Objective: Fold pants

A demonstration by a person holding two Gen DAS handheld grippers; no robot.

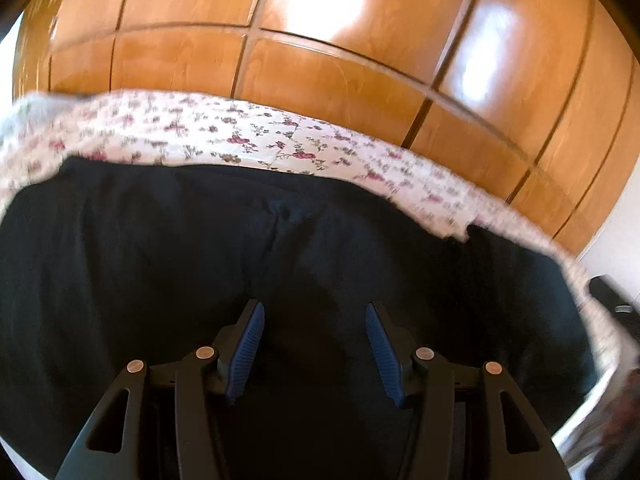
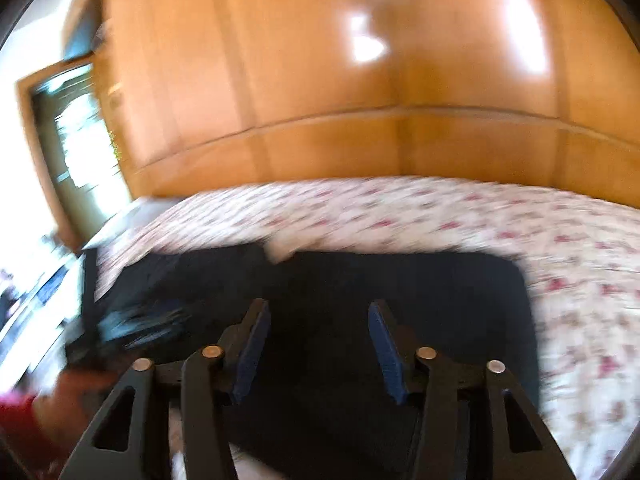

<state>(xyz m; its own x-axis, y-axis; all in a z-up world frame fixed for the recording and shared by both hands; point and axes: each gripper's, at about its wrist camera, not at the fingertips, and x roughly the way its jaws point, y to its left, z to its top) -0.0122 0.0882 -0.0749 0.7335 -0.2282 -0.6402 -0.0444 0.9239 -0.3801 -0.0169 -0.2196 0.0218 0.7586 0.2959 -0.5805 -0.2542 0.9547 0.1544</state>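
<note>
Dark navy pants (image 1: 160,240) lie spread flat on a bed with a floral sheet (image 1: 240,132). My left gripper (image 1: 314,306) hovers low over the cloth, its blue pads (image 1: 246,344) well apart with only flat fabric beneath them. The right wrist view is blurred. It shows the same pants (image 2: 440,292), with a squared edge at the right, and my right gripper (image 2: 318,304) open just above them, nothing pinched. At the left of that view a blurred black and blue shape (image 2: 144,324) over the pants looks like the other gripper, held by a hand (image 2: 68,396) in a red sleeve.
A glossy wooden wardrobe (image 1: 320,60) stands close behind the bed's far edge. A bright doorway or window (image 2: 80,148) is at the left. A dark object (image 1: 612,292) sits beyond the bed's right corner. Bare floral sheet (image 2: 580,300) lies to the right of the pants.
</note>
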